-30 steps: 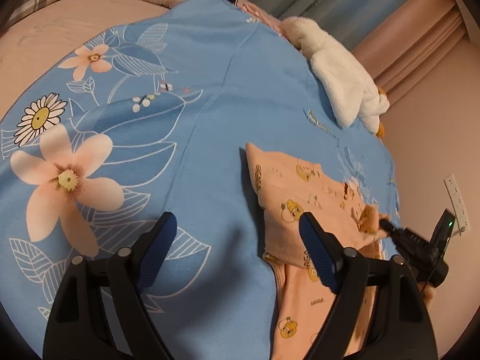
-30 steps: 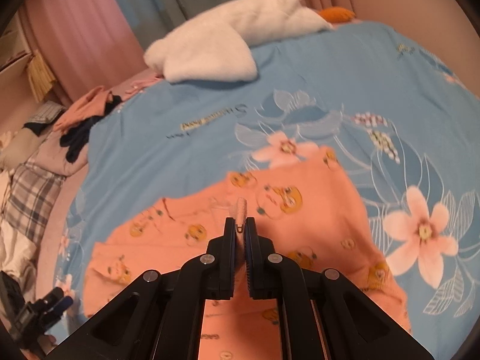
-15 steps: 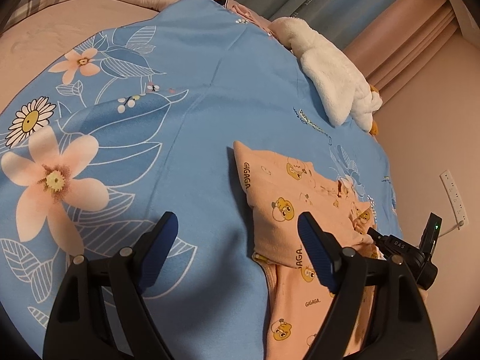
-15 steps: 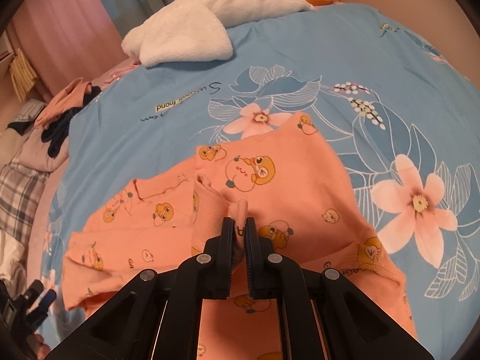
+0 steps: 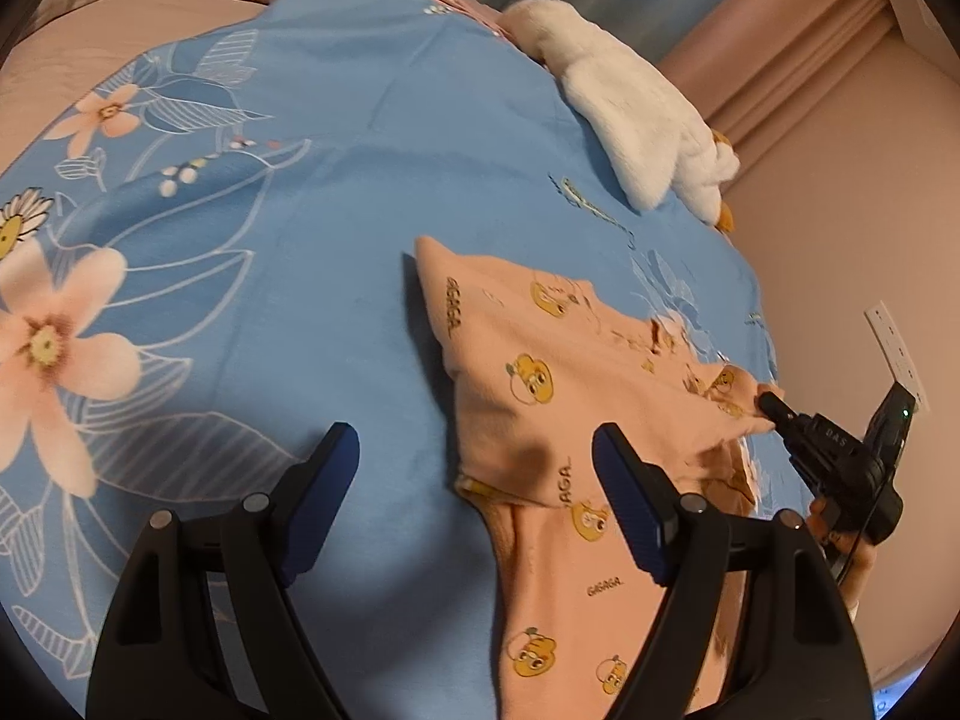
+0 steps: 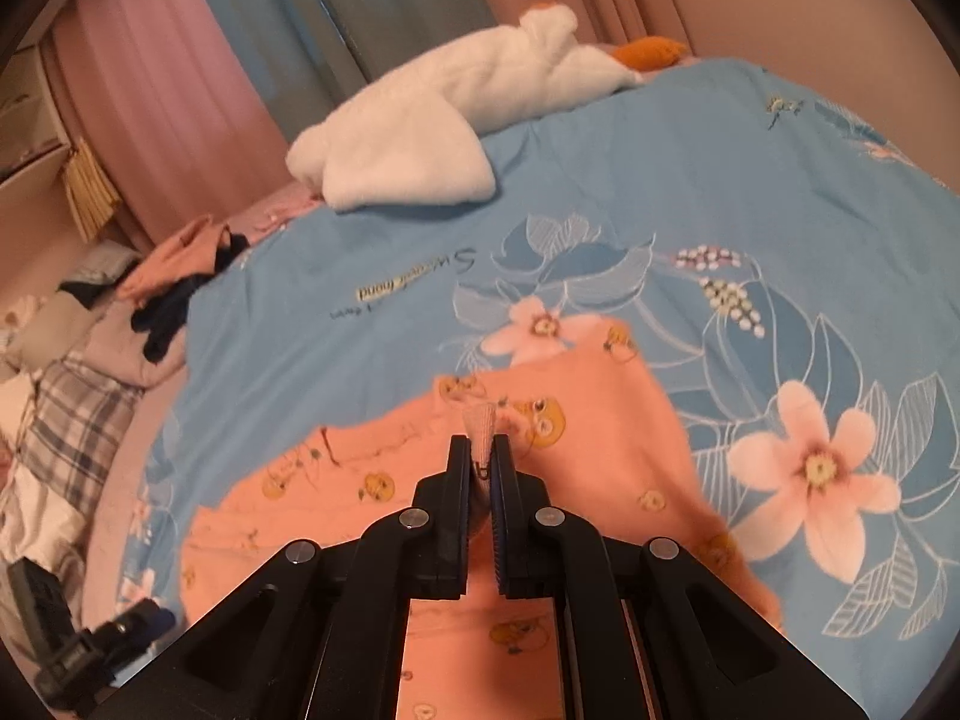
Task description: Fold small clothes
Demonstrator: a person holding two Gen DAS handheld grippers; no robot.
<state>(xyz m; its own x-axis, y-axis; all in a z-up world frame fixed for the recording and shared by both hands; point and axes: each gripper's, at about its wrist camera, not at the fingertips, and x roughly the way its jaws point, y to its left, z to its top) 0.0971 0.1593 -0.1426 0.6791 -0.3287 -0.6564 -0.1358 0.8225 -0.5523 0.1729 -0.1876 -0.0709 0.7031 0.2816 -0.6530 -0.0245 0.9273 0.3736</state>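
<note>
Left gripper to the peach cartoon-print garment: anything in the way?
Nothing visible. The open left gripper hovers over bare blue floral bedspread, the peach cartoon-print garment just to its right. The white plush toy lies far off; the right gripper pinches the garment's far edge.

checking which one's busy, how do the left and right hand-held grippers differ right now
The left hand-held gripper stands open with nothing between its blue-padded fingers, while the right hand-held gripper is shut on a ribbed edge of the peach cartoon-print cotton garment. The left hovers beside the garment's fold over the blue floral bedspread; the right lifts cloth off it. Both are black.
</note>
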